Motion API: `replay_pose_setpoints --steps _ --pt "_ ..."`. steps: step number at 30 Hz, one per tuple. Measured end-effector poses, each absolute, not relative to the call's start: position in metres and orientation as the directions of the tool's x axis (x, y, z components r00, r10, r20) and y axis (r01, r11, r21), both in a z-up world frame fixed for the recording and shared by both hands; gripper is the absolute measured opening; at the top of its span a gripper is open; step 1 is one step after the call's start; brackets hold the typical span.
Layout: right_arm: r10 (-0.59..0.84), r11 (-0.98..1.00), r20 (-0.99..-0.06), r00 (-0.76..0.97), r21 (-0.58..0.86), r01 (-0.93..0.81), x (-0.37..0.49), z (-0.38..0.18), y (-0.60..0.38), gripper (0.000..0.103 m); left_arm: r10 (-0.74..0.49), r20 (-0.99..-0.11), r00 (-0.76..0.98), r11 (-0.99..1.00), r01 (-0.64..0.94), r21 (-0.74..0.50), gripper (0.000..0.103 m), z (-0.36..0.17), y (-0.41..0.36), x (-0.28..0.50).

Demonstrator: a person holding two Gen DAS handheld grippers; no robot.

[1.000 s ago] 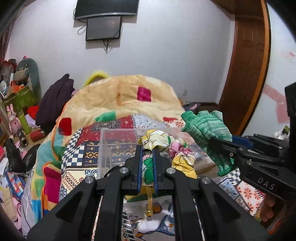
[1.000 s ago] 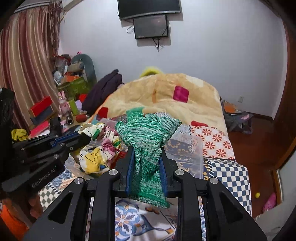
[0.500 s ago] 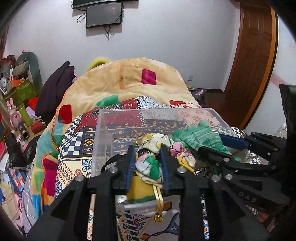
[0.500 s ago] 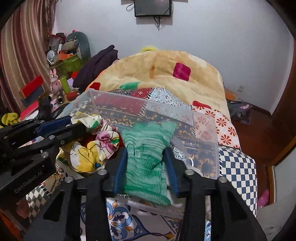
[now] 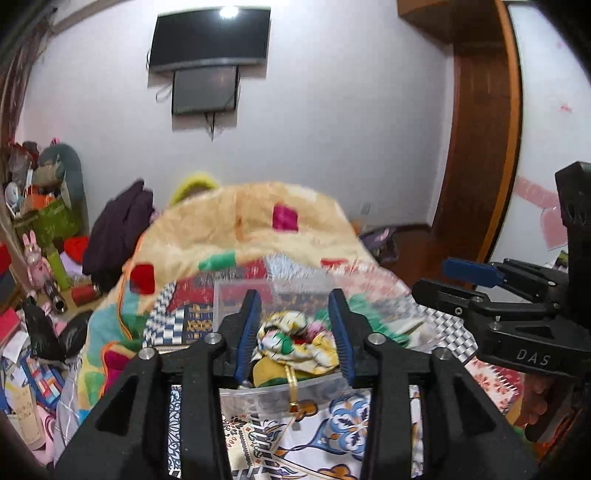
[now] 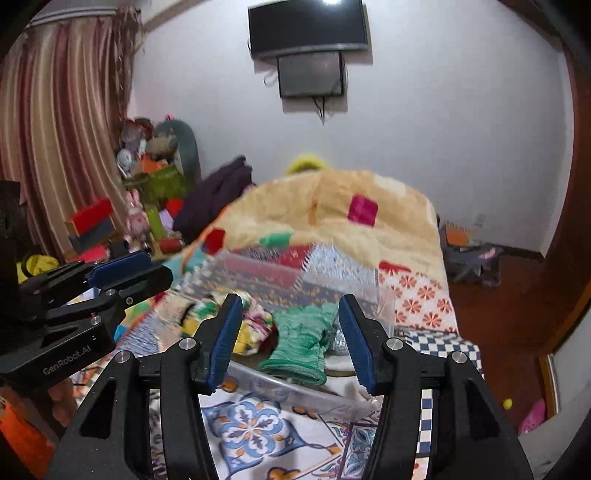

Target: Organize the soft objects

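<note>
Both grippers (image 5: 295, 332) (image 6: 290, 341) have released, jaws wide, above the clear bin (image 6: 295, 395) on the patterned bedspread (image 6: 258, 424)

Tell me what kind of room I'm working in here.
Most likely a bedroom: a bed under a patchwork quilt, a wall-mounted TV above it, striped curtains and cluttered belongings alongside.

The clear, glossy plastic storage box (image 6: 295, 397) holds a ribbed green knit glove (image 6: 299, 343) and, at its nine o'clock, a smooth floral printed cloth bundle (image 5: 295, 343). Under the box lies a patterned woven cotton bedsheet (image 6: 251, 424); at twelve o'clock, a fuzzy beige fleece blanket (image 6: 332, 221). Matt black plastic gripper fingers carry ribbed blue rubbery pads (image 6: 225, 339) and shiny metal screws (image 6: 186, 344).
</note>
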State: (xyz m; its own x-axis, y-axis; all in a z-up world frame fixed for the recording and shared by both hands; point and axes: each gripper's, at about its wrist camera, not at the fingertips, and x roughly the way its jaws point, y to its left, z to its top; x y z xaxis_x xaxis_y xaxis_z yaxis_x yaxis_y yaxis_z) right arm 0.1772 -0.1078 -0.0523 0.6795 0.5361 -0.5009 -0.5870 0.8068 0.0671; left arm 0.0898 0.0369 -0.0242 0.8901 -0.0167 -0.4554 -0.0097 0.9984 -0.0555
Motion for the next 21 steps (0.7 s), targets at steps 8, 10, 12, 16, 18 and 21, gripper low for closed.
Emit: replay_pose_setpoints --steps 8,10,12,16,18,21 --pt "0.563 0.807 -0.383 0.732 0.064 -0.588 0.135 -0.033 -0.130 0.068 -0.028 -0.337 0.941 0.999 0.011 -0.053 0.068 -0.001 0.025 0.042" --pt "0.564 0.809 -0.364 0.741 0.068 -0.583 0.129 -0.032 -0.135 0.075 -0.034 -0.325 0.945 0.998 0.017 -0.056 0.072 0.000 0.024 0.034" --pt "0.559 0.817 -0.340 0.756 0.070 -0.573 0.125 -0.032 -0.140 0.080 -0.043 -0.318 0.947 0.997 0.022 -0.067 0.076 0.000 0.024 0.029" --pt "0.549 0.828 -0.306 0.778 0.068 -0.557 0.115 -0.034 -0.147 0.090 -0.052 -0.301 0.952 0.996 0.028 -0.083 0.088 -0.003 0.026 0.022" --pt "0.544 0.832 -0.295 0.786 0.063 -0.552 0.110 -0.036 -0.148 0.094 -0.051 -0.292 0.955 0.996 0.028 -0.084 0.091 -0.005 0.024 0.018" --pt "0.537 0.836 -0.280 0.795 0.055 -0.546 0.108 -0.038 -0.149 0.100 -0.056 -0.285 0.957 0.996 0.032 -0.088 0.095 -0.007 0.025 0.015"
